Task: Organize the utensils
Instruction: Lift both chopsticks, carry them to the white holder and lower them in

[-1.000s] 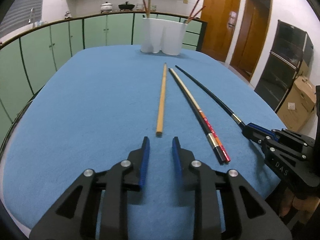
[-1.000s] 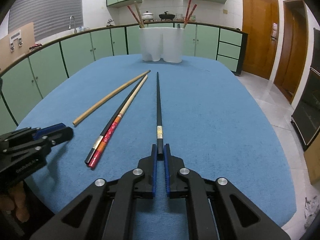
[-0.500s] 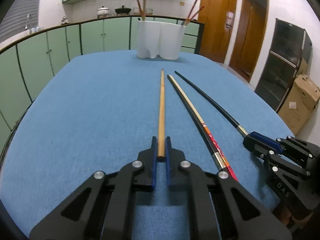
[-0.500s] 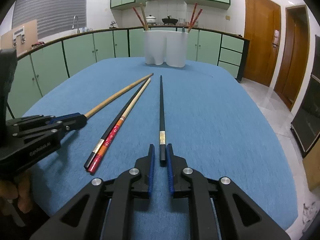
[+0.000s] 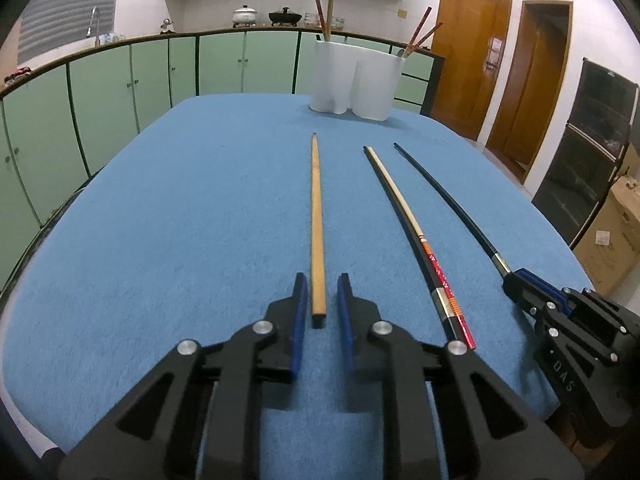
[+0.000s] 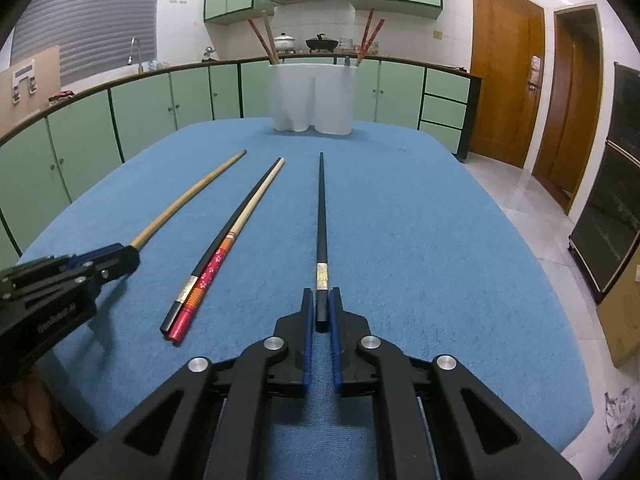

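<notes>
So the whole thing here comes down to alignment: the plain light-wood chopstick (image 5: 317, 216) lies lengthwise on the blue felt-covered desk (image 5: 160, 240), thick butt toward the near edge and thin tip pointing at the white two-compartment ceramic holder (image 5: 356, 80) by the far edge. The left hand-held gripper (image 5: 322, 294) looks straight down that axis, butt end sitting between its blue pads, but there's a visible gap on both sides. Its jaws have just been opening a bit, so I'd call it released, not pinching.

The right hand-held gripper (image 6: 322, 304) is the mirror case: clenched on the butt of the slim black chopstick with a metal band (image 6: 321, 216), which also runs straight away toward the holder.

Between the two lies a pair, one black-and-cream chopstick (image 6: 236, 236) touching a red patterned chopstick (image 6: 200, 292), not touched by either gripper.

My guess is the left needs to re-close before any lift.
</notes>
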`<state>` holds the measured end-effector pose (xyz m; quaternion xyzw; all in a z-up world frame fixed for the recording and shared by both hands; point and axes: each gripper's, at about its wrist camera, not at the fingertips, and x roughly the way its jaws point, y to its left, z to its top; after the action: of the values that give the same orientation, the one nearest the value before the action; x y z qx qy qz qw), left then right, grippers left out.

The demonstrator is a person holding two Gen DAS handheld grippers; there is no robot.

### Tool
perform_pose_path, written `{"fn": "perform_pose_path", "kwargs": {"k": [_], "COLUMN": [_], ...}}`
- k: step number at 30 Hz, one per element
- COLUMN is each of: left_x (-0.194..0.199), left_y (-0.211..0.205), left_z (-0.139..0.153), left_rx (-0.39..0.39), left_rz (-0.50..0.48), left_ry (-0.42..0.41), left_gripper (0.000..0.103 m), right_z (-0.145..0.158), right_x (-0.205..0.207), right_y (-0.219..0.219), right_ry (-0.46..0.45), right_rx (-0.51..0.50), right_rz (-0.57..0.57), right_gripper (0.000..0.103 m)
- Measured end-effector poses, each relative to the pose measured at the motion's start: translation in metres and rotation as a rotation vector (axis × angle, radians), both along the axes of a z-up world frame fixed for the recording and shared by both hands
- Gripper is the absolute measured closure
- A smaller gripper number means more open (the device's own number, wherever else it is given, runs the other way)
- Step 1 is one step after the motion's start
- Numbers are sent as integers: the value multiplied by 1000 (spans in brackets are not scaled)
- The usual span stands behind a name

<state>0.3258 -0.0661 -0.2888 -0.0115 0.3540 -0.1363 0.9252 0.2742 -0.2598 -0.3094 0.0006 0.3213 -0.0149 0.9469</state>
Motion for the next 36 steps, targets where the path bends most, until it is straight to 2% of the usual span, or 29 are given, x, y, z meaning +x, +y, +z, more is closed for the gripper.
{"fn": "perform_pose_path", "kwargs": {"k": [2,3,8,14,19,23,28,36], "left_x": [1,1,-5,-20,-23,-18,-9,13], "left_y": [2,3,10,28,33,34,30,18], "left_z": [0,1,17,68,112,145,172,189], "left_rx": [-7,-11,-30,-74,-76,-71,-44,-11], "left_rz": [-8,-10,-3,15,2,-22,-58,-119], "left_ry": [3,6,11,-43,-106,-141,-164,-131], "left_gripper": [90,96,97,97,97,97,97,97], "right_z": [0,1,19,64,109,147,183,205], "right_x": [1,1,-9,-30,-33,-26,-8,31], "right_y": [1,0,-5,-14,-15,-17,-13,-9], "right_ry": [5,9,5,-50,-85,-97,-91,-17], "right_rx": [-6,-1,48,107,93,74,17,-22], "right_rz": [10,11,10,-2,30,63,111,165], "right_gripper": [96,96,97,97,97,97,97,97]}}
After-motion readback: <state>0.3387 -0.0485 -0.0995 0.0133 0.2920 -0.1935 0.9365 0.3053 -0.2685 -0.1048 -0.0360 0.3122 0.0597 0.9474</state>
